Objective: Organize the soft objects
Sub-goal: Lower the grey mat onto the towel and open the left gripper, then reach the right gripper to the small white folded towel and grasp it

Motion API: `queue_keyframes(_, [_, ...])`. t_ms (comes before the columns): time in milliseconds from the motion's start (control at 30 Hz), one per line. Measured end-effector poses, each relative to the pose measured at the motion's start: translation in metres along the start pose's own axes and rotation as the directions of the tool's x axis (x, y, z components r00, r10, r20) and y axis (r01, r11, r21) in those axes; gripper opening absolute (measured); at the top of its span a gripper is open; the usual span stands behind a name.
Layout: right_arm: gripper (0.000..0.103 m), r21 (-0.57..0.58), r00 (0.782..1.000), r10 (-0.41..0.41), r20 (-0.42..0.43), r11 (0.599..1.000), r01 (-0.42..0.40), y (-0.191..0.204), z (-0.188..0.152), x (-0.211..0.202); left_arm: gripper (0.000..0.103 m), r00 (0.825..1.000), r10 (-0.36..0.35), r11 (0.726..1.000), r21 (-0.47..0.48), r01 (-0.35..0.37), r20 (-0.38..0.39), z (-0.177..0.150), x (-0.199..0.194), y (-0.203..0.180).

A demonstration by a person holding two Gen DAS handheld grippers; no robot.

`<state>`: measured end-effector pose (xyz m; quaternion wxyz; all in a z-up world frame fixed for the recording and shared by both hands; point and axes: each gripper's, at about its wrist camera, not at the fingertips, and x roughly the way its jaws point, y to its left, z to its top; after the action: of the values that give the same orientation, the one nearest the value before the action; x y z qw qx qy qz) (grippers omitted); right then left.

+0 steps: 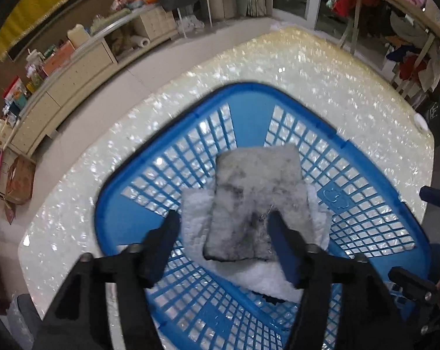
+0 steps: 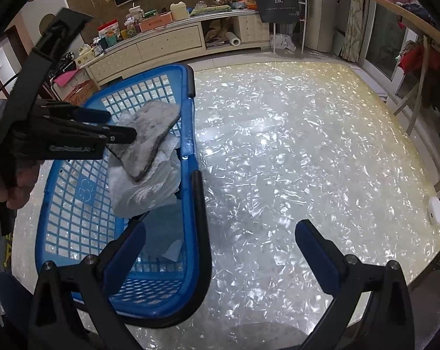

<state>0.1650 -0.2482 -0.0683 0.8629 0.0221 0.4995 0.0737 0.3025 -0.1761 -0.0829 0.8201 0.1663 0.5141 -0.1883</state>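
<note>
Soft pads going into the basket

We see the left gripper (image 1: 222, 227) spread apart over the blue basket (image 1: 126, 204), one finger touching the grey pad (image 1: 254, 192), which lies on a white fluffy cloth (image 1: 196, 213) inside the basket; we cannot tell if it is fully let go. Our right gripper (image 2: 220, 239) hangs released, holding nothing, above the table (image 2: 307, 145). Both pieces look light, limp and fuzzy, so we judge that pinching an edge or corner will serve best.

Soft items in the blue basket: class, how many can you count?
2: a grey felt pad on top, a white fluffy cloth beneath it, both in the blue basket. Others may be hidden underneath.
</note>
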Motion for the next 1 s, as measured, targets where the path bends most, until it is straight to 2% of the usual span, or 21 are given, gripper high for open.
queue_keyframes(200, [0.103,-0.015,1.000,-0.005,0.021,1.000,0.006,0.012,-0.001,-0.016,0.065,0.998,0.027,0.999,0.017,-0.028,0.064,-0.017,-0.043,0.011])
queue_keyframes(433, [0.103,-0.063,0.998,-0.001,0.062,0.998,0.005,0.044,-0.001,-0.040,0.077,0.990,0.028,0.998,-0.063,-0.019,0.139,-0.051,-0.093,0.035])
queue_keyframes(500, [0.103,-0.078,0.997,0.003,0.074,0.997,0.002,0.054,-0.001,-0.046,0.083,0.990,0.017,0.997,-0.081,-0.006,0.143,-0.062,-0.103,0.041])
queue_keyframes(667, [0.103,-0.118,0.995,0.015,0.100,0.993,-0.004,0.079,-0.001,-0.058,0.087,0.985,0.070,0.993,-0.109,-0.053,0.157,-0.095,-0.127,0.058])
queue_keyframes(800, [0.103,-0.159,0.993,0.035,0.109,0.987,-0.017,0.105,-0.002,-0.063,0.103,0.982,0.113,0.986,-0.141,-0.091,0.154,-0.123,-0.144,0.073])
queue_keyframes(1000, [0.103,-0.224,0.992,0.078,0.097,0.973,-0.055,0.143,-0.001,-0.059,0.103,0.976,0.155,0.972,-0.197,-0.124,0.150,-0.165,-0.166,0.094])
